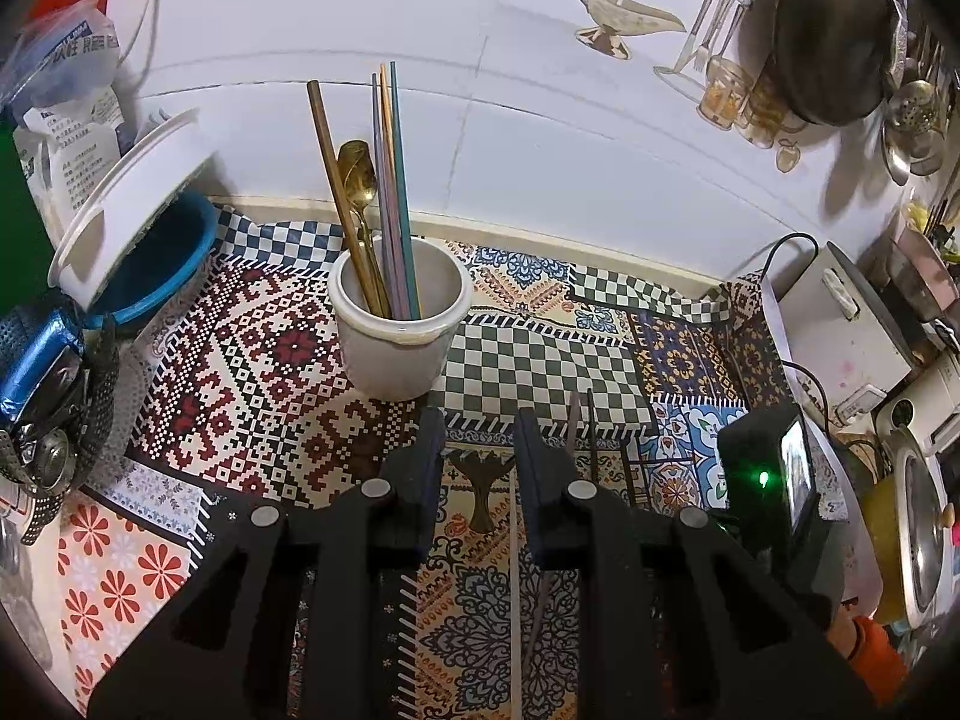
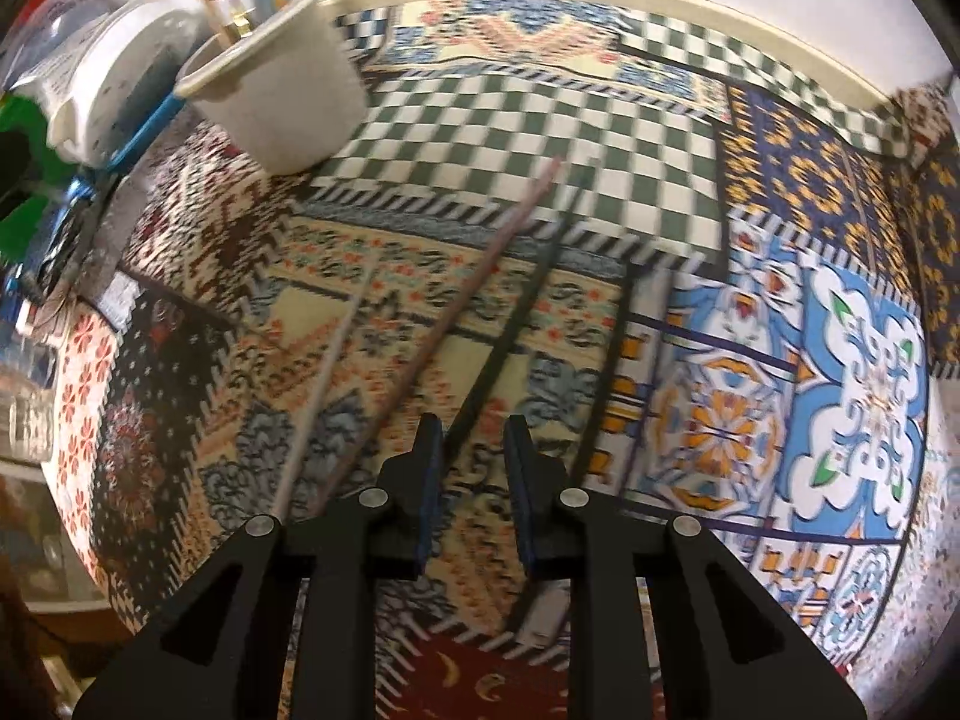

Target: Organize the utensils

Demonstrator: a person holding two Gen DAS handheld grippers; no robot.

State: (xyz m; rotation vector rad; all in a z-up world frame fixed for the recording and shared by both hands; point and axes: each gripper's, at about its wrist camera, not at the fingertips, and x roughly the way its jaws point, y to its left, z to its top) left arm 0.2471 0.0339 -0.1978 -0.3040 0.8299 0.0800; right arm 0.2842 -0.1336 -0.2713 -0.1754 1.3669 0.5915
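Utensils stand in the white round ceramic holder [image 1: 401,317] at the back of the counter near the wall: a gold metal spoon [image 1: 359,180], a brown wooden chopstick [image 1: 327,138] and several pastel chopsticks [image 1: 391,168]. More thin dark and pinkish chopsticks [image 2: 480,300] lie loose on the patchwork-patterned cloth [image 1: 528,360] nearer me, and my right-wrist view of them is smeared with blur, so I can't count them surely. A small brown fan-shaped piece [image 1: 482,483] lies under my left gripper [image 1: 480,426], whose jaws stand slightly apart with nothing between them. My right gripper [image 2: 474,429] points steeply down over the loose sticks, jaws narrowly parted; one dark stick runs below the gap, but I can't tell if it's touched. To the left, a white lid [image 1: 126,204] leans on a blue bowl [image 1: 162,258], partly cut off. A dark pan [image 1: 831,30] hangs on the white tiled wall [image 1: 540,120].
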